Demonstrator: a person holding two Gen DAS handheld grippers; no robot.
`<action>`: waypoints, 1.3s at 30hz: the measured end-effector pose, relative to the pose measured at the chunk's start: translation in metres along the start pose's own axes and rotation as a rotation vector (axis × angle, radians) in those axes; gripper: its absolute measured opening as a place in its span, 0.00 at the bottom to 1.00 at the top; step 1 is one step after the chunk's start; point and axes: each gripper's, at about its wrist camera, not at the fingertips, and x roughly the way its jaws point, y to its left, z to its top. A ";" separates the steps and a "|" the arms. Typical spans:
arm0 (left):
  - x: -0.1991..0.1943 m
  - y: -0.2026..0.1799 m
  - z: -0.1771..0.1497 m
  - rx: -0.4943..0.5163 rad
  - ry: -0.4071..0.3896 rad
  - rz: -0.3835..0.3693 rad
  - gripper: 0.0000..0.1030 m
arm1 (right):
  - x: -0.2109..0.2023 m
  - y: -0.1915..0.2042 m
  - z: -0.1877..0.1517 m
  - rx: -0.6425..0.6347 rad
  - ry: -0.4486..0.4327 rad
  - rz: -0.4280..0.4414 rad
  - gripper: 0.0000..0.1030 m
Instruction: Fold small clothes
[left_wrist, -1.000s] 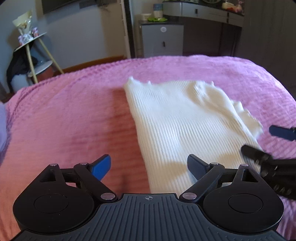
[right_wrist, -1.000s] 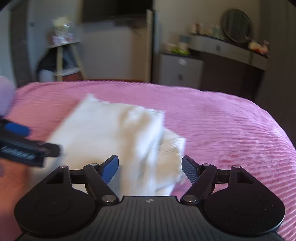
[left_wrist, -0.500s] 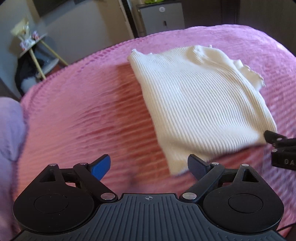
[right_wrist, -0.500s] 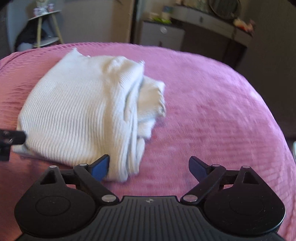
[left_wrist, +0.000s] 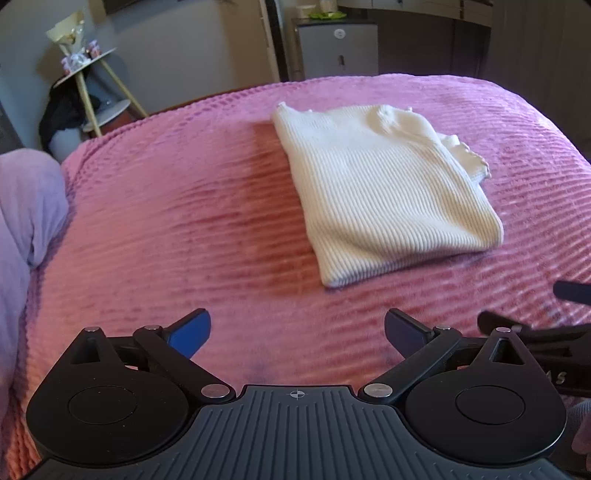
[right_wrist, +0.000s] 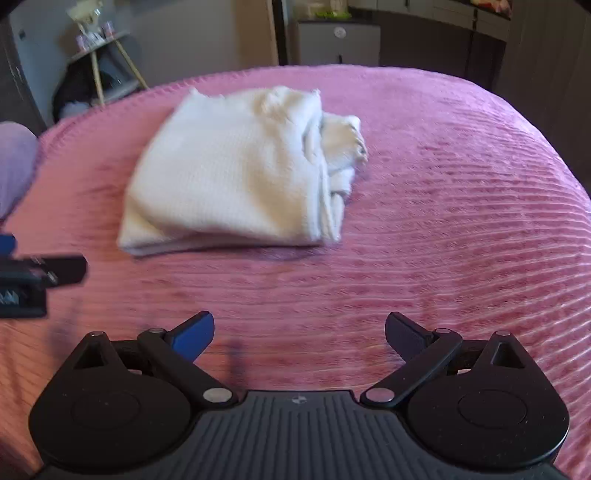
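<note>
Looking along both grippers, we see the cream ribbed garment lying folded into a compact block on the pink bedspread, toward the far middle of the bed and well apart from our fingertips. Our left gripper has just been opening and now stands wide with nothing between its jaws, only bedspread below. Our right gripper has likewise just been opening and gapes wide and empty. We judge both are spread this way because the fold is laid down and released. On the garment's right side, loose frilled edges poke out from under the top layer, so the bundle is not quite tidy. Some pale lettering shows on the right gripper's body in the left view, too cropped to read; we find no readable brand elsewhere.
</note>
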 end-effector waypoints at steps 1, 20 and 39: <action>0.000 0.000 -0.002 -0.002 -0.004 0.007 1.00 | -0.004 0.001 0.000 0.001 -0.025 -0.003 0.96; 0.010 0.001 -0.020 -0.030 0.000 0.027 1.00 | -0.001 0.033 -0.008 -0.086 -0.096 -0.145 0.96; 0.015 0.009 -0.022 -0.058 0.005 0.042 1.00 | -0.001 0.022 -0.008 -0.035 -0.080 -0.120 0.96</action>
